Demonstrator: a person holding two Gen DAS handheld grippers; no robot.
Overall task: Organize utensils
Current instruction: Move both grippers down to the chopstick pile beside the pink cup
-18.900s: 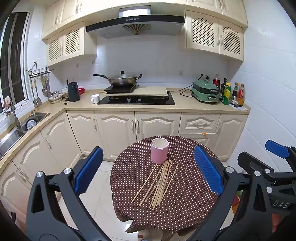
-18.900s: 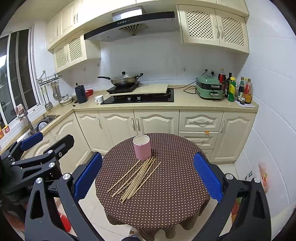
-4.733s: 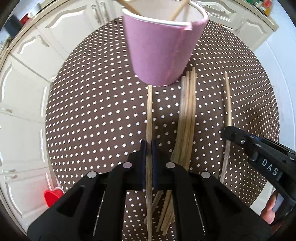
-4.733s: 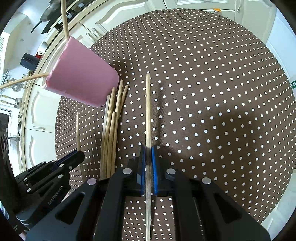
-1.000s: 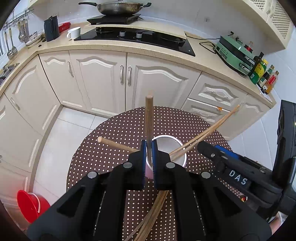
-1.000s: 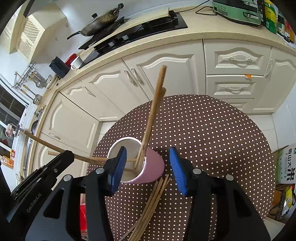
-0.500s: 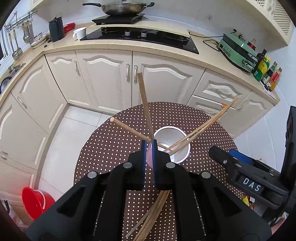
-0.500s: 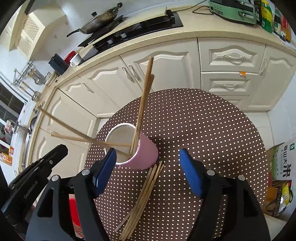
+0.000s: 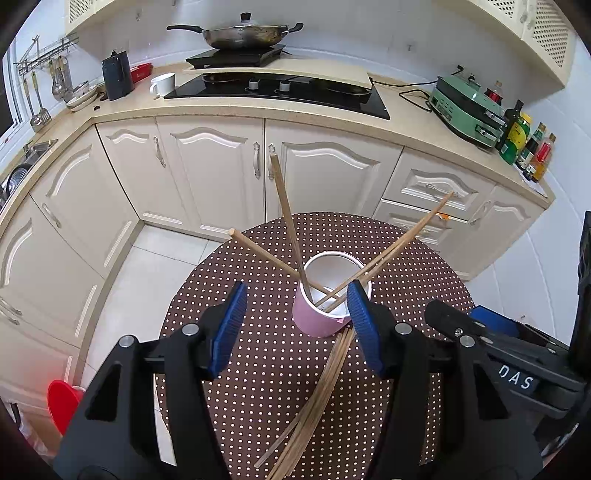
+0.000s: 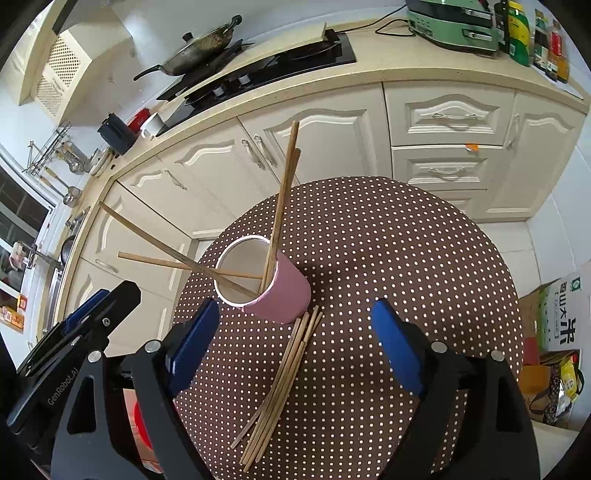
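Note:
A pink cup (image 9: 319,319) (image 10: 284,299) stands on the round brown dotted table (image 9: 258,373) with several chopsticks (image 9: 286,206) (image 10: 282,192) leaning out of it. More loose chopsticks (image 9: 325,380) (image 10: 284,376) lie in a bundle just in front of the cup. My left gripper (image 9: 295,295) hovers above and in front of the cup, its jaws opening with nothing gripped between the blue pads. To the right of it my right gripper (image 10: 295,310) is also opening wide and holds nothing. Each gripper shows at the edge of the other's view.
Behind the table runs a cream cabinet counter (image 9: 332,122) with a black cooktop (image 9: 280,88), a wok (image 9: 243,33), a green appliance (image 9: 469,107) and bottles (image 9: 528,147). A red bin (image 9: 64,402) stands on the floor at left. Cardboard boxes (image 10: 561,317) stand at right.
The left gripper let go of its chopstick, which now leans in the cup, and its jaws spread apart. The right jaws widened further. Both grippers drew back from the cup.

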